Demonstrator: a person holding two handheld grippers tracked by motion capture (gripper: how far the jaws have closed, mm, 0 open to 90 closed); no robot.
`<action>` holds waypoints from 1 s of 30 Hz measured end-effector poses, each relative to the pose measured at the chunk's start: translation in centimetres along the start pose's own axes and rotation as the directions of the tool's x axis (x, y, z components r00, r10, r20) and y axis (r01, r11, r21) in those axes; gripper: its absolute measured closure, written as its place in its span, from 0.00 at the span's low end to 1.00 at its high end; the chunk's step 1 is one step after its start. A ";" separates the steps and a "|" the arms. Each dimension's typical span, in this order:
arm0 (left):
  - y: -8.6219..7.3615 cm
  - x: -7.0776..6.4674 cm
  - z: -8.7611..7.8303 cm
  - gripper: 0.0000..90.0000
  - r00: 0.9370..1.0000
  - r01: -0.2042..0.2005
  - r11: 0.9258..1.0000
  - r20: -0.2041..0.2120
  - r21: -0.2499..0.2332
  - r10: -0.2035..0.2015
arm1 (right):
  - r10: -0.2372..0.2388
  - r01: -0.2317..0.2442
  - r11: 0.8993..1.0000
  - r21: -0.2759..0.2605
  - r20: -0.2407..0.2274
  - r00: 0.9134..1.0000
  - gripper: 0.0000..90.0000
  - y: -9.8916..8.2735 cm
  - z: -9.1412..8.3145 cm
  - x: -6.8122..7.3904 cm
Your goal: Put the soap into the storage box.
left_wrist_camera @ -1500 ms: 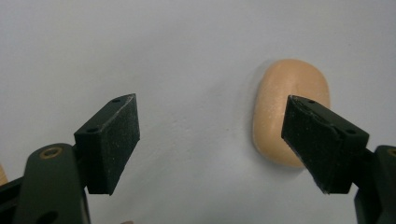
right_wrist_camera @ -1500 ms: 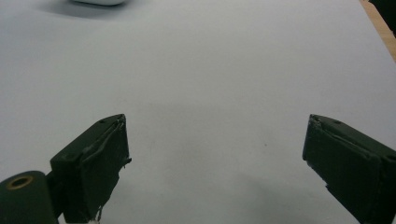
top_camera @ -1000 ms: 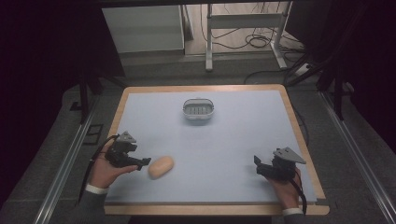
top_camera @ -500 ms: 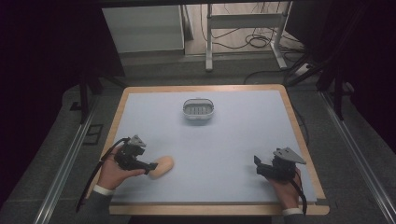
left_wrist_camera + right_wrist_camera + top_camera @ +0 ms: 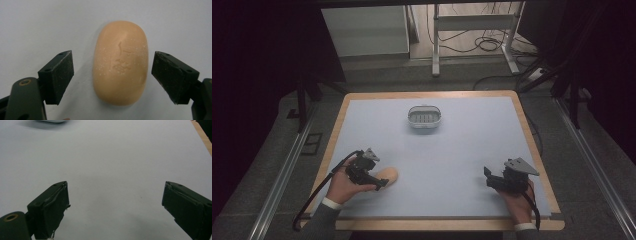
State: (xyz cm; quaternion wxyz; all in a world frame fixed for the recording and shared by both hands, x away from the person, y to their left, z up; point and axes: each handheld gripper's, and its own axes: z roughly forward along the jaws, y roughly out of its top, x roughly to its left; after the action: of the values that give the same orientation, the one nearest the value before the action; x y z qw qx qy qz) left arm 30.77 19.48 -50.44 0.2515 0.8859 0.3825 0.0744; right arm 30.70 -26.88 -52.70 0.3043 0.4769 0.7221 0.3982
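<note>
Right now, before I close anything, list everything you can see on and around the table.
soap bar: one, peach-orange, lying on the table's near left part, between the left gripper's open jaws with a gap on each side
soap dish: one, white-grey, at the table's far middle, apart from the soap
table: one, pale blue-grey top with a wooden edge
metal frame: one, light grey, on the floor beyond the table, with cables around it
left gripper: one, black, jaws wide and just been opening, straddling the soap bar
right gripper: one, black, jaws open over bare table at near right
hands: two, one on each gripper, coming in from the near edge
</note>
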 end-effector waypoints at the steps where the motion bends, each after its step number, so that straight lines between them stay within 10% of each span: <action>1: 0.0 0.0 0.1 0.20 1.000 -0.003 1.000 -0.001 0.005 0.003 | 0.000 0.000 1.000 0.000 0.001 1.000 0.08 0.0 0.0 0.0; 30: 0.5 -0.8 2.0 0.36 0.999 -0.041 0.995 -0.007 0.087 0.042 | 0.001 -0.001 1.000 0.002 0.004 1.000 0.08 0.0 0.0 0.0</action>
State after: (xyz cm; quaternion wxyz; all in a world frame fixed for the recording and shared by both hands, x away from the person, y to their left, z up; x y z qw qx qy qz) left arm 31.21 17.81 -51.86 0.2095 0.9035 0.3678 0.0666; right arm 30.72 -26.88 -52.71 0.3049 0.4782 0.7218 0.3967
